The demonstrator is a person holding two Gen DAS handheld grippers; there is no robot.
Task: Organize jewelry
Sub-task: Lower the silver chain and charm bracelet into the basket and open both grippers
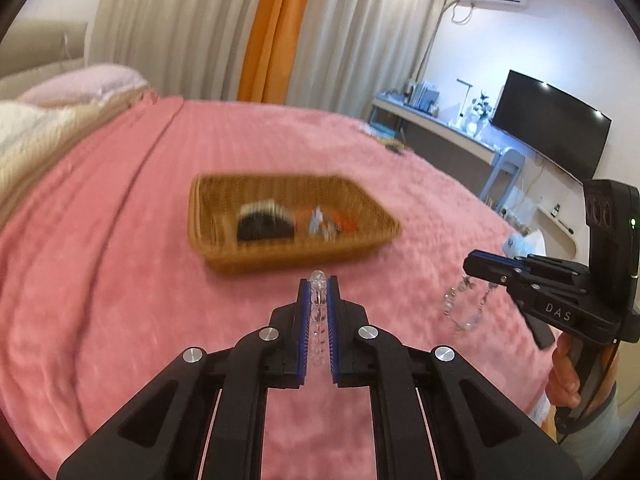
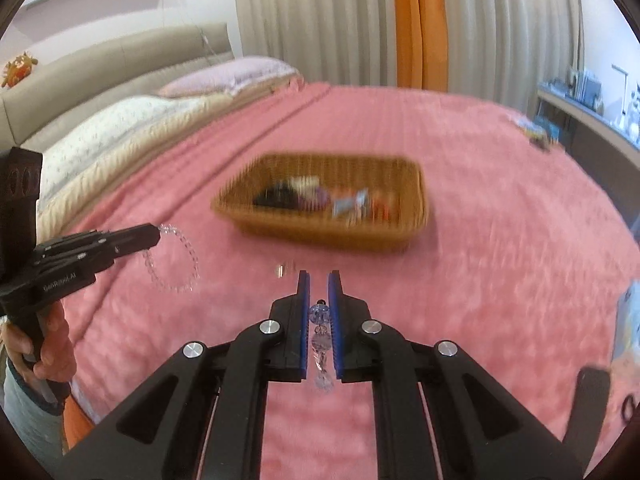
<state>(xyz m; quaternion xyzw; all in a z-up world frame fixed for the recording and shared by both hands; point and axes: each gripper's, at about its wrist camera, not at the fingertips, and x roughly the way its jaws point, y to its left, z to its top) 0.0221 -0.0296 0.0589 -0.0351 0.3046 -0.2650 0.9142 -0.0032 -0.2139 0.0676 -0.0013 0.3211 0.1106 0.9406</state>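
A wicker basket (image 1: 224, 220) stands on the pink blanket ahead of both grippers, with a dark hair piece (image 1: 264, 224) and small trinkets inside; it also shows in the right wrist view (image 2: 412, 200). My left gripper (image 1: 319, 284) is shut on a clear bead bracelet (image 1: 318, 300), which hangs as a loop in the right wrist view (image 2: 188, 256). My right gripper (image 2: 319, 280) is shut on a blue and clear bead bracelet (image 2: 320, 314), which dangles in the left wrist view (image 1: 460, 312). Both are held above the blanket, short of the basket.
Pillows (image 2: 120, 120) and a headboard lie at the far left of the bed. A desk (image 1: 440, 124) with a dark screen (image 1: 556, 120) stands at the right. A small shiny item (image 2: 282, 270) lies on the blanket. Small objects (image 2: 536, 134) lie near the far right bed edge.
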